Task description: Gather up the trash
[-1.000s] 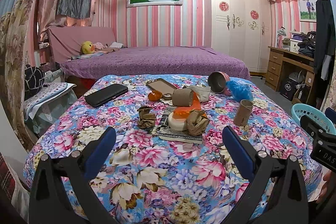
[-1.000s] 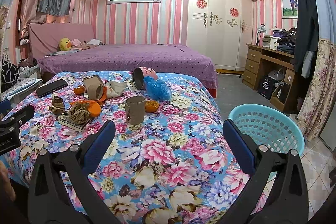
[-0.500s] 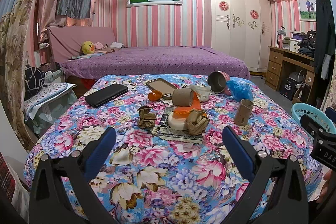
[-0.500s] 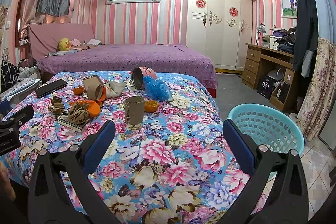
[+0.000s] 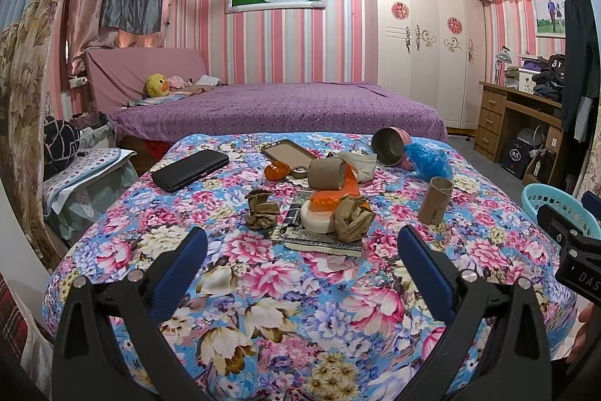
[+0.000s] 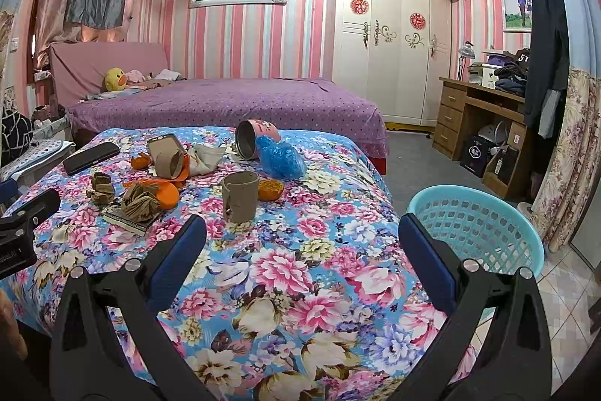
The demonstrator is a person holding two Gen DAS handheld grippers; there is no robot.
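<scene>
Trash lies on a floral-covered table (image 5: 263,288): crumpled brown paper (image 5: 261,209), another brown wad (image 5: 351,217) on a book, an upright cardboard tube (image 5: 435,195) (image 6: 240,196), a tube on its side (image 5: 326,173), orange peel (image 5: 276,171) (image 6: 269,189) and a blue plastic bag (image 5: 428,160) (image 6: 280,156). A light blue basket (image 6: 477,224) (image 5: 556,209) stands right of the table. My left gripper (image 5: 302,260) hangs open before the pile, holding nothing. My right gripper (image 6: 302,256) is open and empty, near the table's right front corner.
A black phone (image 5: 189,170), a phone case (image 5: 289,153), a tipped pink cup (image 5: 388,145) and a white cloth (image 6: 204,156) also lie on the table. Behind stands a purple bed (image 5: 278,108); a wooden desk (image 6: 480,123) and wardrobe (image 6: 390,36) line the right.
</scene>
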